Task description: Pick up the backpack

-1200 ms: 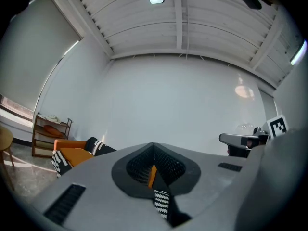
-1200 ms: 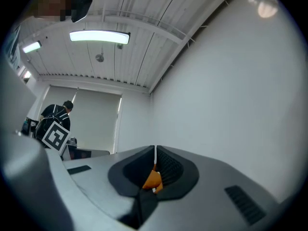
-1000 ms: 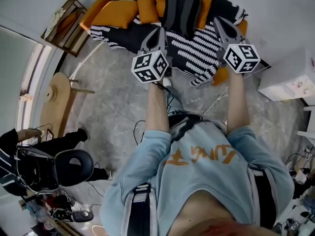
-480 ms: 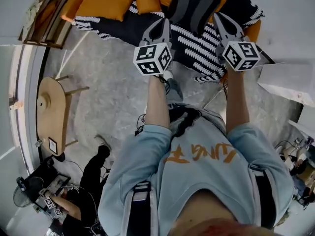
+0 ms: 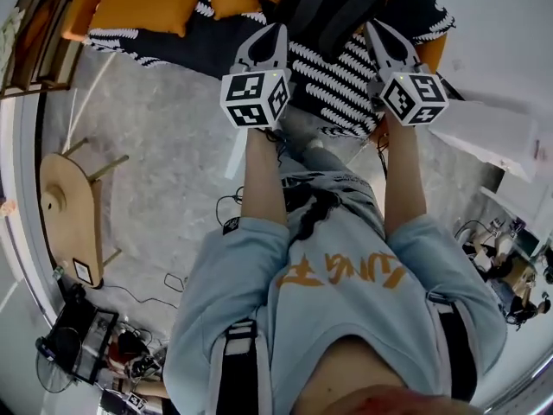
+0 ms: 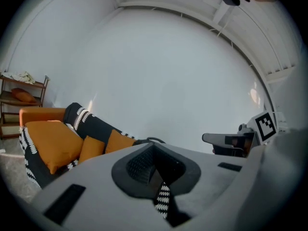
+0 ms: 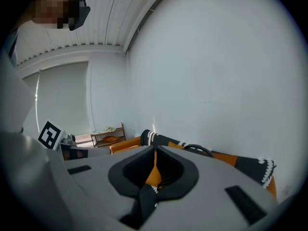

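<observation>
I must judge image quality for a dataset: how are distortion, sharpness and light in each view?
Head view: strong fisheye bending, even light, sharp; the backpack is cut by the top edge. Left gripper view: dark round border, small glare spots on the wall. Right gripper view: same border, curved ceiling lines, mosaic patch upper left.

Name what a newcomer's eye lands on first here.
The left gripper and right gripper, shut and empty, with their square-patterned marker cubes, sit at the head view's top centre. Beyond them a dark backpack lies on an orange sofa draped with a black-and-white striped blanket.
</observation>
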A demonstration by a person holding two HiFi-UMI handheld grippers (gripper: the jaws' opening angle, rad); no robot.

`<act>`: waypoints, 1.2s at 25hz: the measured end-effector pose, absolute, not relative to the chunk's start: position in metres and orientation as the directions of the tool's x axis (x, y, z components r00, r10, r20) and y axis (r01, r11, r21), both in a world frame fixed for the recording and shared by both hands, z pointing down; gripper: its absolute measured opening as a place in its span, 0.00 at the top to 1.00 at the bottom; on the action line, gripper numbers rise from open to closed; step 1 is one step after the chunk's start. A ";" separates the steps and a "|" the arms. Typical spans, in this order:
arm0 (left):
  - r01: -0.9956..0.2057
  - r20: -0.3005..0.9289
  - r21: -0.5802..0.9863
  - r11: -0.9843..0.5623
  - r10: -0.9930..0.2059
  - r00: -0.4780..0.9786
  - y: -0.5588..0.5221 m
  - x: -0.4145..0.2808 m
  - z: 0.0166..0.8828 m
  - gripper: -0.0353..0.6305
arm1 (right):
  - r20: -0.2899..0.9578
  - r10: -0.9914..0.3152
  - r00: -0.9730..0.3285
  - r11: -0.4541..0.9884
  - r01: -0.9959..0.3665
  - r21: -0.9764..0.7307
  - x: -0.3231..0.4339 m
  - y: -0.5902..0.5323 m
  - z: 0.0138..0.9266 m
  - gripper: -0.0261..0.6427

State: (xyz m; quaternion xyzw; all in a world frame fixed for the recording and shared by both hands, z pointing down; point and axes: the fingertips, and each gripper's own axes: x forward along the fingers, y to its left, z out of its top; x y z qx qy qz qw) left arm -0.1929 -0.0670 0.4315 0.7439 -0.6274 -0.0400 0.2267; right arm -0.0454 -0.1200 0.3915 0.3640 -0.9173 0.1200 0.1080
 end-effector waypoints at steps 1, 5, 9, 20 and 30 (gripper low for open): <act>-0.912 0.232 0.392 -0.121 -0.946 0.226 -0.073 -0.190 0.437 0.92 | 0.292 -0.651 -0.700 0.692 -0.706 -0.149 -0.041 -0.125 0.397 0.91; -0.909 0.250 0.386 -0.156 -0.931 0.265 -0.097 -0.181 0.440 0.91 | 0.293 -0.688 -0.664 0.644 -0.745 -0.175 -0.021 -0.148 0.402 0.91; -0.917 0.250 0.336 -0.214 -0.919 0.306 -0.134 -0.182 0.425 0.92 | 0.241 -0.727 -0.643 0.612 -0.766 -0.195 -0.018 -0.173 0.391 0.91; -0.925 0.287 0.276 -0.262 -0.896 0.340 -0.223 -0.137 0.407 0.92 | 0.158 -0.829 -0.537 0.495 -0.835 -0.241 0.066 -0.249 0.365 0.91; -0.932 0.335 0.294 -0.210 -0.891 0.307 -0.241 -0.130 0.432 0.91 | 0.219 -0.823 -0.525 0.464 -0.842 -0.275 0.092 -0.265 0.397 0.91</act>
